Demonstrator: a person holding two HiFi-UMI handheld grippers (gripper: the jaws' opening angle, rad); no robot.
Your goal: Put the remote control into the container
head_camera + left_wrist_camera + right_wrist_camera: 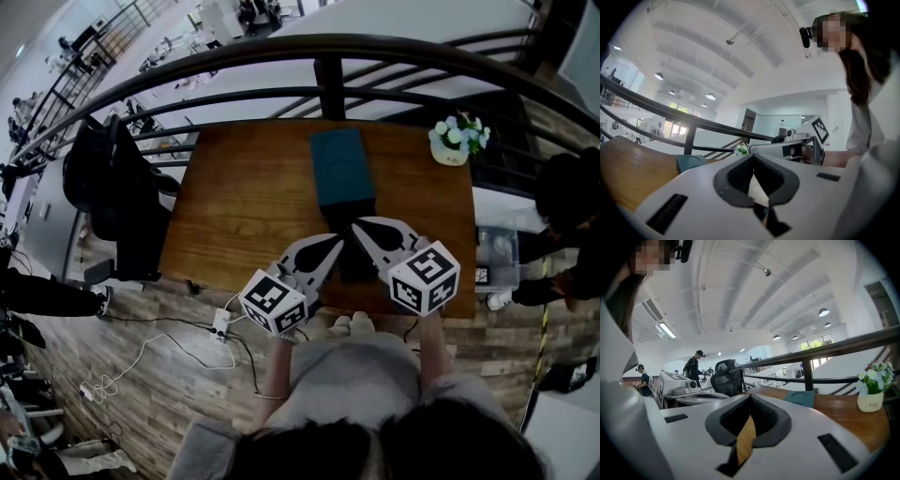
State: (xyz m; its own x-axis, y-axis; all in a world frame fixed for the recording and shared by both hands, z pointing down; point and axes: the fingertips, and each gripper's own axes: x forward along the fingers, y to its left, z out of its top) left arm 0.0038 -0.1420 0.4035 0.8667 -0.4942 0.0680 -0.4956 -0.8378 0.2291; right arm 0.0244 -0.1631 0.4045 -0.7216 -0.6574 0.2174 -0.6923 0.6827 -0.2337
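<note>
Closest in, below the person's grey top (352, 375), the left gripper (336, 242) and right gripper (358, 228) hover side by side on the teal container's (342, 169) near side, each with jaws together and empty. The dark remote control (356, 267) lies on the table (234, 206) just nearer than the container. A flower pot (457, 141) stands to the container's right.

The container (339, 165) was a teal rectangular box with a faint round recess in its top face. It lay flat at the middle of the table's (244, 206) far edge, its long side running toward the near edge. The remote control (353, 267), dark, slim and only partly visible, lay flat on the table just nearer than the container, close to the near edge.
</note>
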